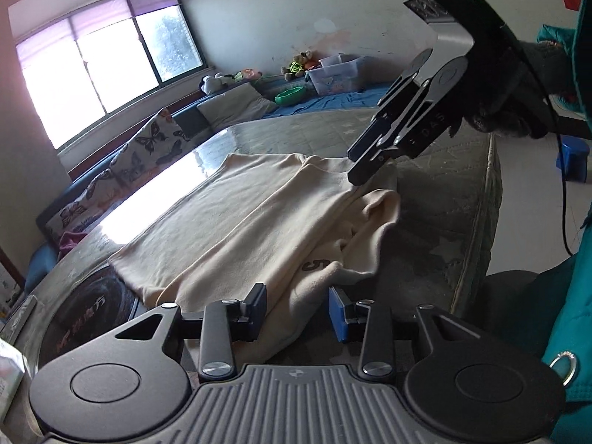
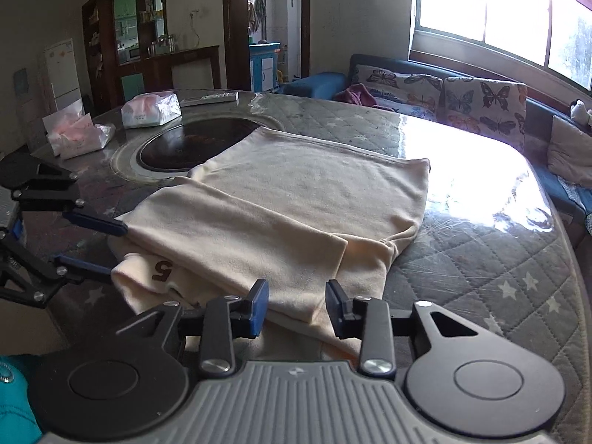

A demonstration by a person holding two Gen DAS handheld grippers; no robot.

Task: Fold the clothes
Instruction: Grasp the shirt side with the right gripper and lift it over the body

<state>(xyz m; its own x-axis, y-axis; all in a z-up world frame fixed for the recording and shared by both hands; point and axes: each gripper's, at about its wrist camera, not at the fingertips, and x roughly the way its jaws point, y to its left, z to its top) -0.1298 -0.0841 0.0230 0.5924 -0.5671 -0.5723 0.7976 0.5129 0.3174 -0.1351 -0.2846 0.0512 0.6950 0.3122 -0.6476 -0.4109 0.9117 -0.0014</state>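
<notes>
We see the cream shirt (image 2: pixel 296 199) spread across the quilted table (image 2: pixel 481 259), partly folded, a sleeve layer lying over its middle and a brown "5" (image 2: pixel 162 271) peeking out at the shirt's seven o'clock edge. At nine o'clock in the right wrist view our left gripper (image 2: pixel 111 246) sits with its fingers apart, straddling the shirt's edge without pinching it. At six o'clock our right gripper (image 2: pixel 296 305) hangs wide over the near hem, cloth between the blue pads but not clamped. Tissue packs (image 2: pixel 150 109) rest at eleven o'clock, butterfly cushions (image 2: pixel 462 101) at two.
</notes>
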